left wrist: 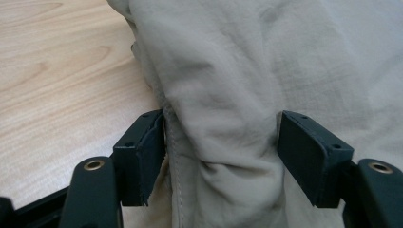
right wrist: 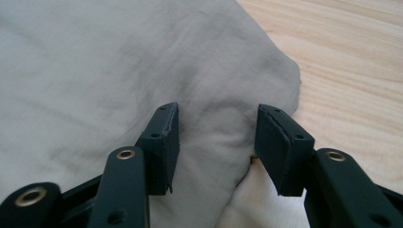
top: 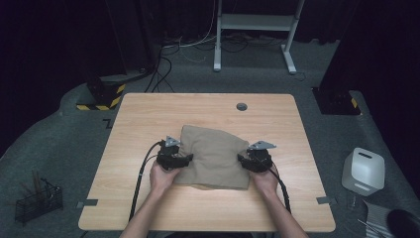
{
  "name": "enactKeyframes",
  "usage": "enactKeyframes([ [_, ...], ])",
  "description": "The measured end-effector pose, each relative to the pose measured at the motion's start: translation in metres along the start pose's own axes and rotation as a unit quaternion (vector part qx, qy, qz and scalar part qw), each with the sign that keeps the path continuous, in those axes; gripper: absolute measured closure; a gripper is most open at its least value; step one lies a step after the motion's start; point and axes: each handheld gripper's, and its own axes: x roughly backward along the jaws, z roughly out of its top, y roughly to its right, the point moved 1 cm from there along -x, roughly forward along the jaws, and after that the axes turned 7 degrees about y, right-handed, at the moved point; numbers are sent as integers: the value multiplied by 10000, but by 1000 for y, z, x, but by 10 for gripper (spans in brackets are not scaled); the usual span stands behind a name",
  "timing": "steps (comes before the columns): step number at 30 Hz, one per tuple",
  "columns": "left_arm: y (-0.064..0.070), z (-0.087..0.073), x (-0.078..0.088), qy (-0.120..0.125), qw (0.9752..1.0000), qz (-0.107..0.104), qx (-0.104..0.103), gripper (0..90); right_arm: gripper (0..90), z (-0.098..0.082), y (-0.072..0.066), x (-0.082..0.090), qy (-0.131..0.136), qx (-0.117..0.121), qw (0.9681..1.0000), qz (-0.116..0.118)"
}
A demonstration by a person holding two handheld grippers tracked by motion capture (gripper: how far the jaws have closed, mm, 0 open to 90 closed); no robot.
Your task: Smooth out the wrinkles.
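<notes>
A folded beige cloth (top: 214, 156) lies in the middle of the table (top: 143, 111), a little below the centre of the high view. The left gripper (top: 187, 158) is at the left edge of the cloth and the right gripper (top: 241, 159) is at its right edge, each one held by a hand that comes in from the bottom of the frame. In the left gripper view, the jaws stand apart near the bottom of the frame, and a bunched ridge of cloth (left wrist: 223, 142) with a stitched seam rises between them; the left pad is just beside the seam, the right pad has a small gap to the fabric, so nothing is clamped. The wood of the table (left wrist: 57, 71) shows in the upper left of this view. In the right gripper view, the jaws are also apart, with a soft fold of cloth (right wrist: 214, 142) between them, not pressed by the pads. The corner of the cloth ends at the right, and the table (right wrist: 351, 61) shows in the upper right.
</notes>
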Motion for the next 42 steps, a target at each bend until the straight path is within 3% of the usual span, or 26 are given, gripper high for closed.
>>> enactKeyframes([
  [5,-1,5,8,135,9999,61,-45,339,512,6,4,-3,59,-44,9999,-68],
  [12,-5,10,36,559,9984,82,6,346,510,7,8,26,374,-84,9992,-130],
  [19,-9,10,58,765,9970,126,1,343,512,5,18,53,655,-216,9974,-201],
  [31,-24,-2,83,871,9957,260,158,342,511,-1,28,79,805,-279,9959,-295],
  [42,-34,-16,97,914,9947,385,287,343,513,-10,30,88,810,-308,9956,-351],
])
